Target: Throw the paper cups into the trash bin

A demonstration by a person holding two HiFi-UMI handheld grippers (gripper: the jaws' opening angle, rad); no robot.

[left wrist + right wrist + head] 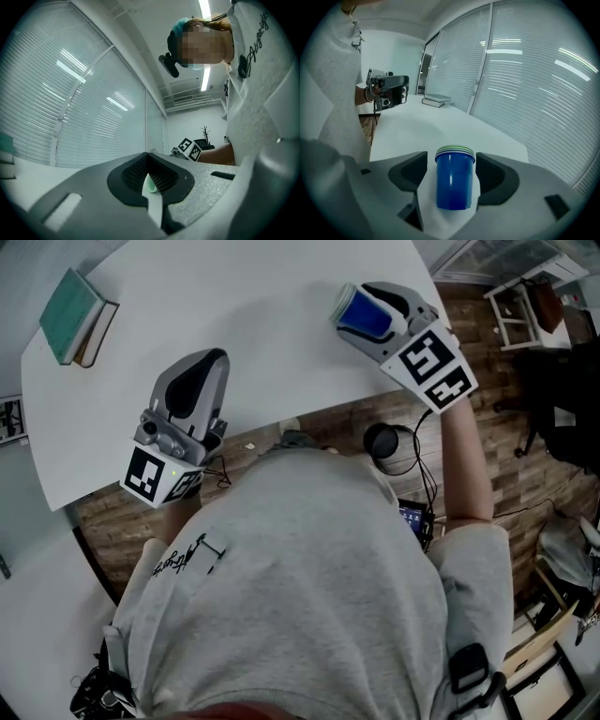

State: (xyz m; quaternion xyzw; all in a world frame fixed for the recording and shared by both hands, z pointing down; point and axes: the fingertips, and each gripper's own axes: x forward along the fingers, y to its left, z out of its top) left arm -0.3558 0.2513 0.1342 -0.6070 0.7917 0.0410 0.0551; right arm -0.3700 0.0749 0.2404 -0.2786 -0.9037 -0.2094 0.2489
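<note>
person: grey shirt point(300, 587) fills the lower part of the head view; each hand carries a claw.
left claw point(208, 362): tips reach over the near edge of the white counter point(262, 334). The jaws are drawn together to a narrow slit. A small pale green bit shows in that slit, too small to name.
right claw point(453, 158): jaws spread wide on either side of the paper cups point(453, 187), not pressing on them. White counter shows between one pad and the cup wall; on the other side the rim sits just beside the pad.
paper cups: a nested blue stack between the right claw's jaws, at the counter's right end, with several layered rims at the far end.
book point(77, 304): teal cover, lying flat at the counter's far left corner, well apart from both claws.
blinds point(534, 84): closed slats behind the counter.
</note>
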